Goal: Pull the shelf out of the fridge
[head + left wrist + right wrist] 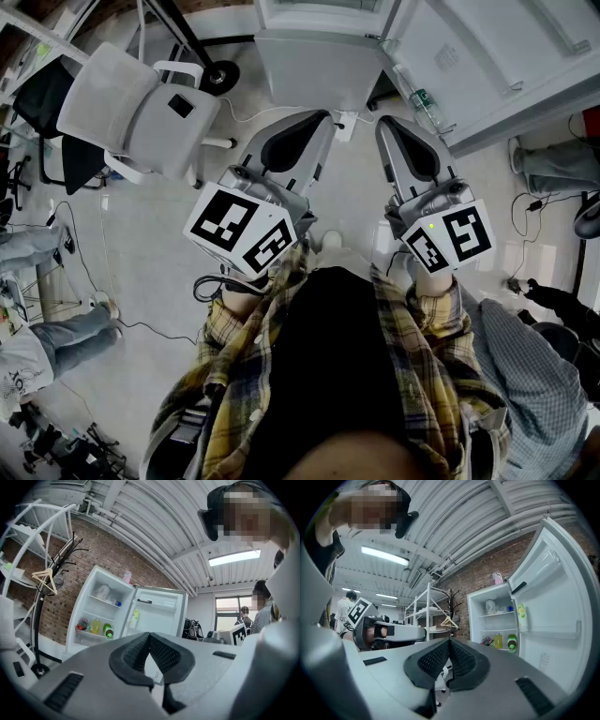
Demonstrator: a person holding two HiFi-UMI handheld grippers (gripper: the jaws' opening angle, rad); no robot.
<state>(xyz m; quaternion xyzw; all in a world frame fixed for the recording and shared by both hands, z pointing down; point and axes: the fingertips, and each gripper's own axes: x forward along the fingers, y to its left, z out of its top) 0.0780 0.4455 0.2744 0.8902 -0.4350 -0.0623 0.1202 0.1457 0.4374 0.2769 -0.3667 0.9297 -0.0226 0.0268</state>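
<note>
In front of the open fridge [88, 613], a person stands and holds a hand-held gripper in each hand, close to the body. The left hand-held gripper [150, 637] is clenched tight, with nothing in it. The right hand-held gripper [449, 642] is clenched tight too and holds nothing. Both point toward the fridge but are well apart from it.

The shelf [96, 598] sits inside the fridge, in the upper part, with a white bag [101, 591] on it. Lower down stand a yellow bottle [95, 626] and a green bottle [108, 631]. The fridge door [159, 613] is swung wide open. A pink thing [127, 577] sits on top of the fridge. A coat rack [39, 625] with a wooden hanger [45, 577] stands beside the fridge, by the brick wall [89, 555]. A white office chair [141, 108] stands on the floor near the left hand-held gripper.
</note>
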